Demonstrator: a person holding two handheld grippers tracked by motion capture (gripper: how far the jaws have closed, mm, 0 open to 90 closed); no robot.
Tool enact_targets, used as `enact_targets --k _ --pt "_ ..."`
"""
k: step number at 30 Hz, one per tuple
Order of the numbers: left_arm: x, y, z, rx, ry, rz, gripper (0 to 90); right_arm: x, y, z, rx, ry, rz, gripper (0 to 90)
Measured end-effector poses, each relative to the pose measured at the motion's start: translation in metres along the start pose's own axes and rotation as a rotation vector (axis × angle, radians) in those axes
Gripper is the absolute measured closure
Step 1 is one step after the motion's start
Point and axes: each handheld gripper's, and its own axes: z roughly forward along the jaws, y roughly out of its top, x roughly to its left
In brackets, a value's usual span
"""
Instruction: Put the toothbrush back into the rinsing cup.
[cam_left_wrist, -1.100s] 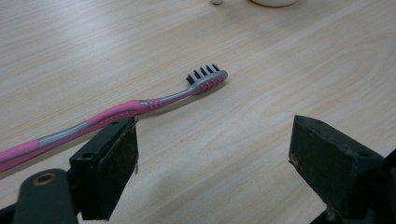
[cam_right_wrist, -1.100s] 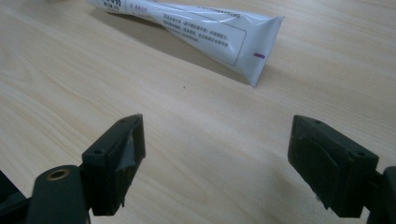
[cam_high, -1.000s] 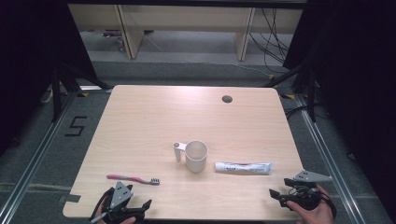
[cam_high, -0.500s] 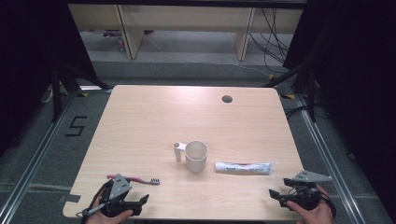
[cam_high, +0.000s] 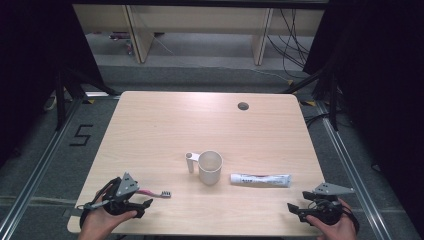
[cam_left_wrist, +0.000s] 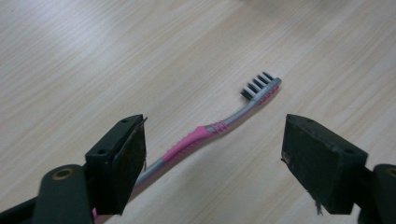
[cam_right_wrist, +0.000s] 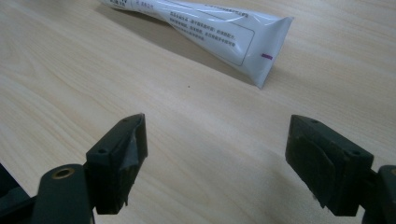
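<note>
Under left hand-held gripper (cam_left_wrist: 212, 154) | toothbrush (cam_left_wrist: 219, 126) handle end hidden

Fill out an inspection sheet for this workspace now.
Surface: wooden table, one round hole near the far edge.
Job's things: pink toothbrush lying flat; white cup upright; toothpaste tube lying flat.
Clutter: nothing seen.
Grippers: left gripper open, jaws just closing in, astride the toothbrush handle, pads not pressing; right gripper open, nothing between, short of the tube.
Cables: loose cables on the floor beyond.
Surroundings: dark curtains, floor rails.
</note>
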Motion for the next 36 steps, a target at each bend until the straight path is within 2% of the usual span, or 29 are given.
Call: enact_targets --k 1,3,4,7,8,9,10,12,13,14,16,17,18,19,20,21,24,25,27,30,31,34,35,36 --pt "0.004 0.002 -0.001 0.021 -0.011 0.030 24.0 0.000 0.000 0.001 -0.006 0.003 0.000 21.7" --pt "0.007 0.004 -0.001 0.033 -0.012 0.051 27.4 0.000 0.000 0.000 -0.004 -0.001 -0.011 21.8" --pt "0.011 0.007 0.000 0.031 -0.006 0.104 28.4 -0.001 0.000 0.001 -0.010 -0.007 -0.029 21.8" --pt "0.016 0.011 0.003 0.075 -0.008 0.156 34.6 -0.002 0.000 0.002 -0.008 -0.006 -0.045 22.3" --pt "0.017 0.012 0.005 0.104 -0.011 0.184 36.3 0.001 0.000 0.003 -0.004 0.010 -0.016 22.4" --pt "0.018 0.013 0.007 0.119 -0.010 0.198 36.7 -0.002 0.001 0.003 -0.008 0.001 -0.049 22.6" --pt "0.019 0.013 0.008 0.136 -0.010 0.207 37.4 -0.001 0.001 0.002 -0.007 0.002 -0.047 22.6" --pt "0.022 0.014 0.011 0.157 -0.025 0.214 41.1 -0.001 0.001 0.002 -0.010 0.003 -0.049 22.9" --pt "0.022 0.014 0.013 0.176 -0.027 0.197 42.5 -0.001 0.001 0.003 -0.007 0.002 -0.051 22.9" --pt "0.024 0.014 0.014 0.188 -0.030 0.206 43.7 -0.001 0.001 0.003 -0.006 0.005 -0.050 22.9" --pt "0.027 0.014 0.017 0.204 -0.022 0.232 45.3 0.001 0.000 0.003 0.002 0.017 -0.020 23.2" --pt "0.028 0.014 0.018 0.213 -0.021 0.240 47.3 0.003 0.000 0.002 0.015 0.015 0.017 23.2" --pt "0.029 0.014 0.019 0.221 -0.034 0.244 50.3 0.000 0.000 0.003 0.002 0.016 -0.023 23.2" --pt "0.030 0.014 0.020 0.232 -0.042 0.251 51.3 0.000 0.000 0.003 0.005 0.016 -0.033 23.3" --pt "0.031 0.014 0.020 0.250 -0.055 0.253 52.8 0.002 0.000 0.003 0.010 0.024 -0.012 23.5" --pt "0.031 0.014 0.020 0.250 -0.055 0.253 53.6 -0.001 0.001 0.004 0.005 0.017 -0.042 23.5" --pt "0.033 0.014 0.024 0.287 -0.067 0.267 55.5 -0.001 0.001 0.004 0.001 0.023 -0.043 23.5" --pt "0.035 0.014 0.026 0.298 -0.067 0.277 58.6 0.002 0.000 0.003 0.018 0.023 -0.012 23.7" --pt "0.036 0.013 0.027 0.304 -0.073 0.269 59.7 0.002 0.001 0.004 0.014 0.025 -0.028 23.7" --pt "0.037 0.013 0.029 0.307 -0.086 0.293 64.5 0.002 0.000 0.005 0.012 0.029 -0.025 23.8" --pt "0.035 0.012 0.030 0.331 -0.094 0.257 67.0 0.001 0.001 0.004 0.007 0.011 -0.054 23.9" --pt "0.037 0.012 0.032 0.345 -0.101 0.257 69.4 0.004 0.001 0.005 0.016 0.039 -0.026 24.1" --pt "0.041 0.013 0.034 0.345 -0.113 0.294 70.6 0.002 0.001 0.006 0.008 0.035 -0.052 24.2" --pt "0.041 0.013 0.034 0.345 -0.113 0.294 71.8 0.002 0.001 0.006 0.008 0.035 -0.052 24.2"
